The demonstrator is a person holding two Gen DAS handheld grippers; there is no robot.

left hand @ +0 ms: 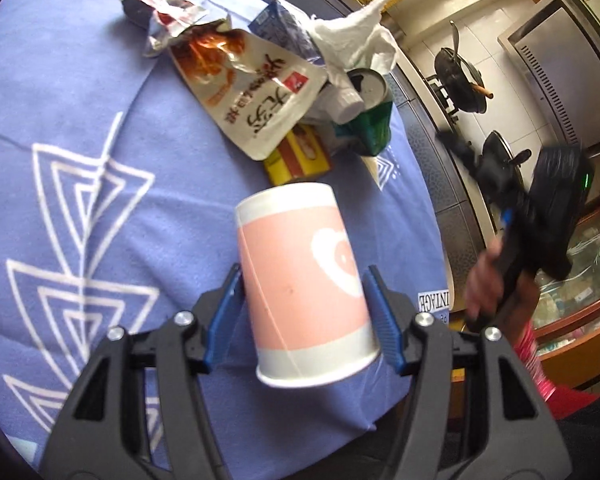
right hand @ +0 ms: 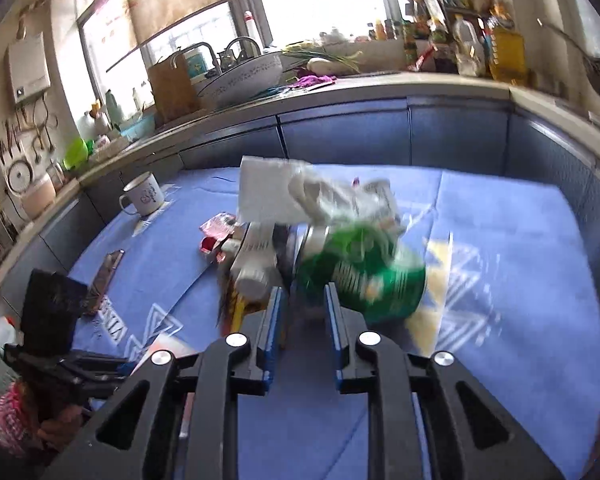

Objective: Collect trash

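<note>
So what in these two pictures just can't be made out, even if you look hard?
- Inside of the pink paper cup: left wrist view, its mouth faces away from the lens.
- Green can label: right wrist view, motion blur.
- Yellow box: left wrist view, mostly under the white pouch.
- Right gripper: nothing clearly between its fingers.

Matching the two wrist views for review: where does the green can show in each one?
Left wrist: green can upper right of centre, at the trash pile's right edge.
Right wrist: blurred green can at centre, just beyond the claw tips.
Shared landmark: white tissue above the can.
</note>
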